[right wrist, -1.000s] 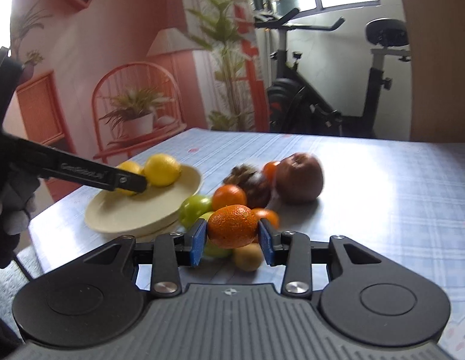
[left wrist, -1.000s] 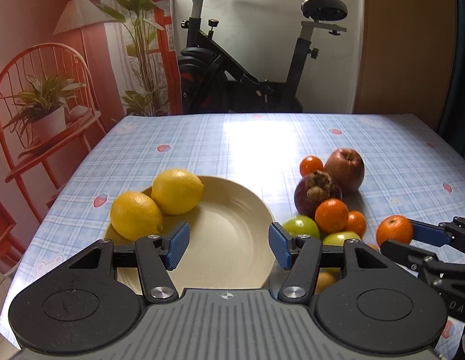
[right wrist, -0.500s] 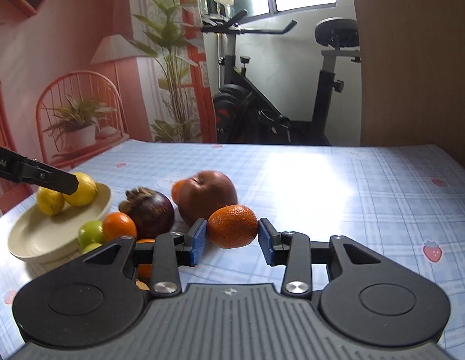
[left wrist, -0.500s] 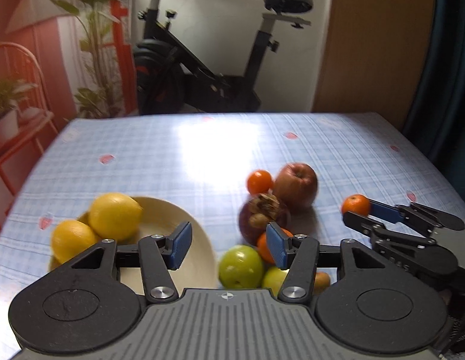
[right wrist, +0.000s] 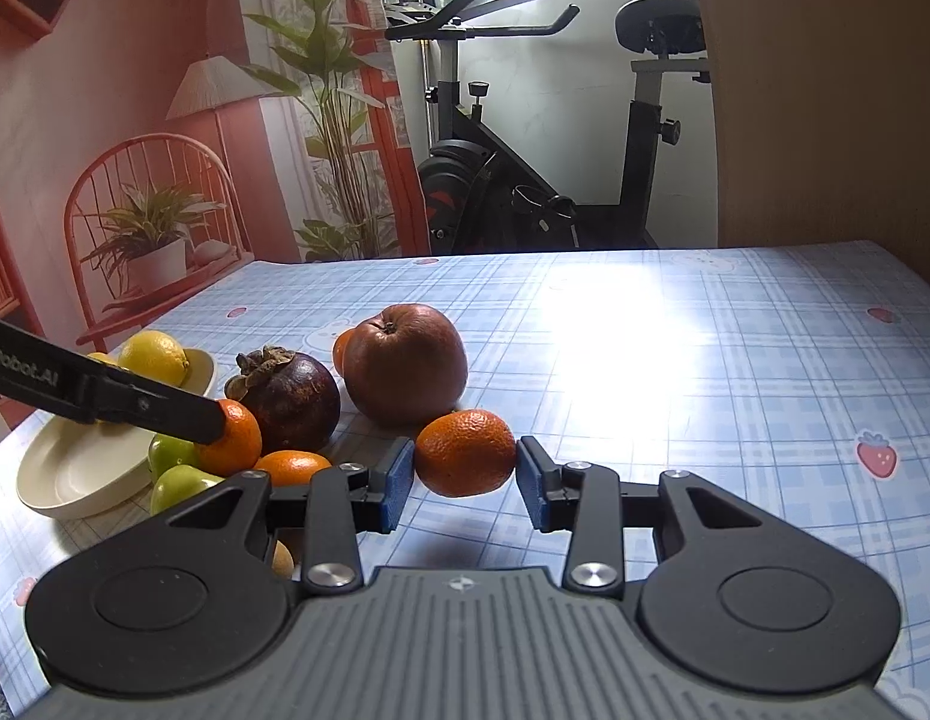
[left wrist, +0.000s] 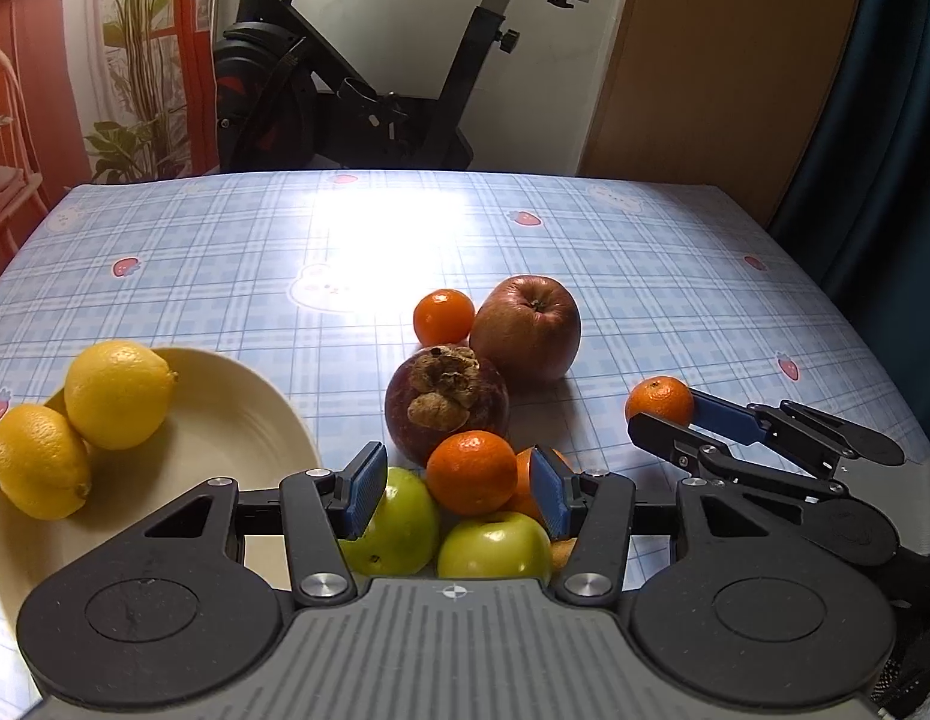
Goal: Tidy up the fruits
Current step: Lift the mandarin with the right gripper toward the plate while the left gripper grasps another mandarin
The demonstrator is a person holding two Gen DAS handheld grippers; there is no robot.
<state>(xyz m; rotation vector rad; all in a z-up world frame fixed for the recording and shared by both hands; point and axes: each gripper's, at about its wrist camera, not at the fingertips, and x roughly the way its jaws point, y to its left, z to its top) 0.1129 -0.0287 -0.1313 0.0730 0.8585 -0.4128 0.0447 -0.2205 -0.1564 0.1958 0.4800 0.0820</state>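
Behind the desk (left wrist: 237,252) stands a black exercise bike (left wrist: 357,96), next to a wall picture of a plant and a red chair. Blue checked cloth with little strawberries covers the desk.

On the left sits a cream plate (left wrist: 237,420) with two lemons (left wrist: 117,393) in it, touching each other. Beside the plate is a heap of fruit: a big red apple (left wrist: 525,327), a dark purple fruit (left wrist: 447,399) with a dry brown top, some small oranges and two green apples (left wrist: 495,543).

The right gripper (right wrist: 465,480) pinches a small orange (right wrist: 465,453) between its blue pads, low over the cloth and a bit apart from the heap.

The left gripper (left wrist: 459,495) hangs over the heap with its pads spread. Another orange (left wrist: 471,471) sits between them. From the right camera one finger seems to touch it, but no squeeze shows.
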